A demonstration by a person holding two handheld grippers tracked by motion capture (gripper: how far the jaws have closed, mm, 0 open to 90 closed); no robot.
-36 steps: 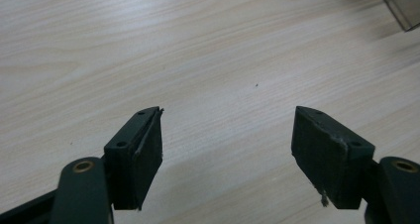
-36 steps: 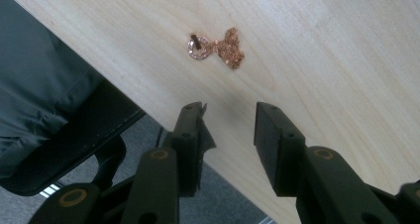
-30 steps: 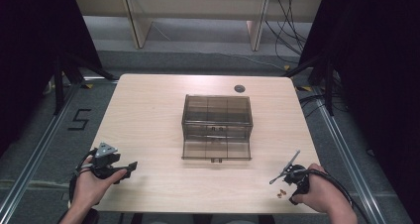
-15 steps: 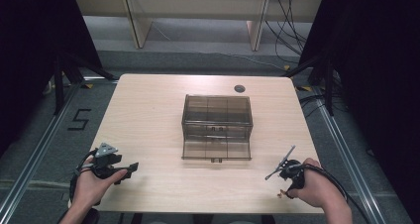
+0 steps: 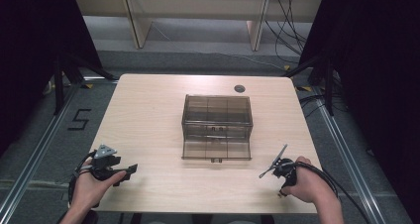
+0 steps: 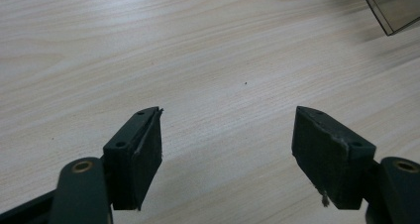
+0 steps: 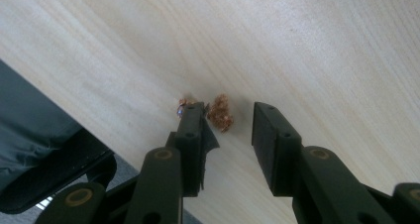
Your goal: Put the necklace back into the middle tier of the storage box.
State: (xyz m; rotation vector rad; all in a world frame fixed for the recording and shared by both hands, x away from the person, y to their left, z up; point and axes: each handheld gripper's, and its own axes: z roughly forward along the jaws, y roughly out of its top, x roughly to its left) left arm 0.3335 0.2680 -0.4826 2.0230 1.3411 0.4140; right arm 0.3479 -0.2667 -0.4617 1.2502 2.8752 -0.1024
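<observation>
One smoky clear drawer box point(image 5: 217, 126) sat mid-surface point(image 5: 148, 115); two grippers waited near. The left gripper point(image 6: 228, 149) gaped empty; the right gripper point(image 7: 228, 130) straddled one brown crumb point(image 7: 220, 113), fingers released.

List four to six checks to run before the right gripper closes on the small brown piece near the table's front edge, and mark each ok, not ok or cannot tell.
1. Right gripper open: ok.
2. Brown crumbly piece between the jaws: ok, it sits toward the left jaw.
3. A second bit lies at that jaw's tip; will it stay clear of the grip: cannot tell.
4. Jaw tips down at the table: cannot tell.
5. Left gripper open and away from the job: ok.
6. Drawer box has a drawer pulled out: ok.
</observation>
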